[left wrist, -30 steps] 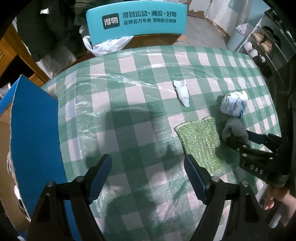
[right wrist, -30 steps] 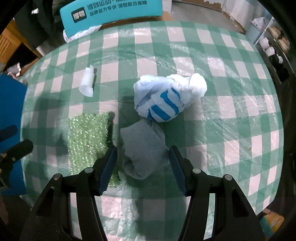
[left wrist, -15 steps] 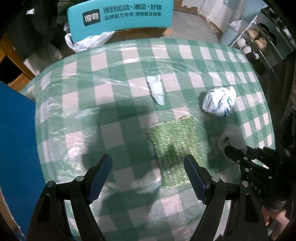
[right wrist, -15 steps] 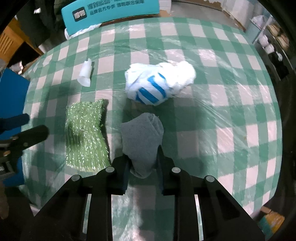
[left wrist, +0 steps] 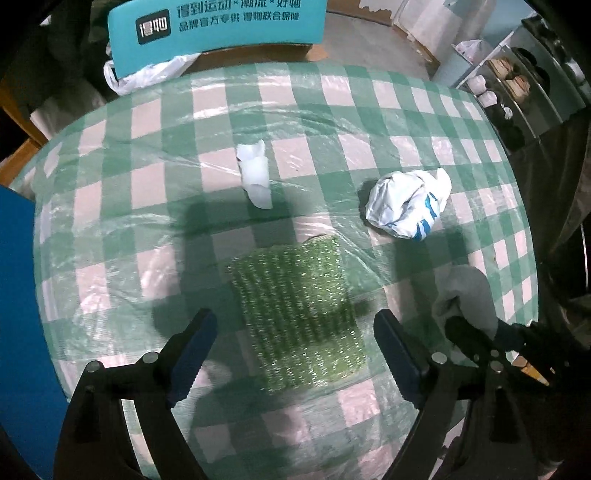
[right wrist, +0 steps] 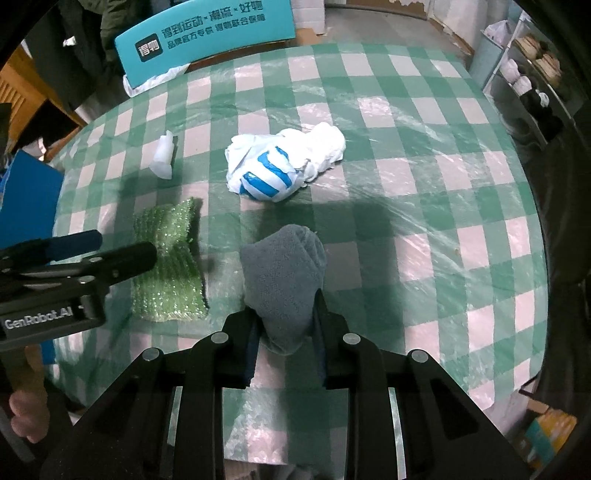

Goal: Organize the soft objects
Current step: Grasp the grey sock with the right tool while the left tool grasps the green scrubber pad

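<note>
A grey sock-like cloth (right wrist: 284,266) hangs just above the table, and my right gripper (right wrist: 286,317) is shut on its lower end. The left wrist view shows that same grey cloth (left wrist: 465,291) and the right gripper (left wrist: 476,339) at the right. My left gripper (left wrist: 293,321) points down over a sparkly green scrubbing cloth (left wrist: 291,288) lying flat. Its jaws are opening, wider than the cloth, and the pads are not touching it. In the right wrist view the left gripper (right wrist: 120,246) hovers over the green cloth (right wrist: 170,280).
A crumpled white and blue bag (left wrist: 406,206) (right wrist: 280,166) and a small white scrap (left wrist: 255,177) (right wrist: 164,155) lie further back on the green checked table cover (left wrist: 147,184). A blue box (left wrist: 18,295) stands at the left, a teal sign (left wrist: 218,22) behind, and shelves (left wrist: 517,85) at the right.
The right gripper closed on the grey cloth and raised it off the table. The left gripper moved right until it was over the green cloth, and its jaws spread a little wider.
</note>
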A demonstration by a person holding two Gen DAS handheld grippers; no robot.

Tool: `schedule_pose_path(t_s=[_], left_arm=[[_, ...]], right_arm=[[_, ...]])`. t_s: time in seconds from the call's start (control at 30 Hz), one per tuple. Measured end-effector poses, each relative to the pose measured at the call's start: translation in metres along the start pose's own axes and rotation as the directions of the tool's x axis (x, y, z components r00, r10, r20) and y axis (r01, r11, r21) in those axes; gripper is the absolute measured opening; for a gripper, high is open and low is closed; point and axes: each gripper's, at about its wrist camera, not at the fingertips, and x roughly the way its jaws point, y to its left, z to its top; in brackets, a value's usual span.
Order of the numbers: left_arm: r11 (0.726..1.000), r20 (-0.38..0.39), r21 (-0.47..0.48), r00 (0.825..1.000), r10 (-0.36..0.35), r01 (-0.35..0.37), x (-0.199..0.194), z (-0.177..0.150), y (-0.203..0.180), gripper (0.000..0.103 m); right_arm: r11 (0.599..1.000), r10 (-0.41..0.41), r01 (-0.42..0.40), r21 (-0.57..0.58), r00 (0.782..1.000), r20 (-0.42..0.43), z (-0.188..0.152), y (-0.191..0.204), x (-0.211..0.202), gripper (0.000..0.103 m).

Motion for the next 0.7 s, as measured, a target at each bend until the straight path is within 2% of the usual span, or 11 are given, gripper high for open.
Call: schedule_pose_path(t_s=[0.1, 0.4, 0.53, 0.67, 0.7], left_arm=[[0.999, -0.022, -0.03, 0.999, -0.023, 0.023, 0.009, 0.001, -0.001, 0.088], [1.0, -0.047, -0.019, 0.999, 0.022, -0.023, 0.028, 0.0, -0.008, 0.087], [0.999, -0.047, 0.001, 0.998, 0.035, -0.035, 0.033, -0.002, -0.012, 0.078], [0.997, -0.03, 0.03, 0.997, 0.071, -0.07, 0.032, -0.003, -0.015, 0.062], [0.997, -0.027, 0.033, 0.997, 0.074, -0.073, 0.031, -0.003, -0.016, 0.055]], right_arm=[[1.0, -0.003, 0.004, 0.015, 1.0, -0.006, 0.005, 0.001, 0.003, 0.023], [0.999, -0.01, 0.01, 0.031, 1.0, -0.005, 0.004, -0.003, 0.003, 0.023], [0.999, -0.012, 0.013, 0.034, 1.0, -0.005, 0.003, -0.003, 0.004, 0.023], [1.0, -0.011, 0.012, 0.028, 1.0, -0.005, 0.004, -0.001, 0.004, 0.023], [1.0, -0.011, 0.011, 0.028, 1.0, -0.005, 0.004, 0.0, 0.005, 0.023]])
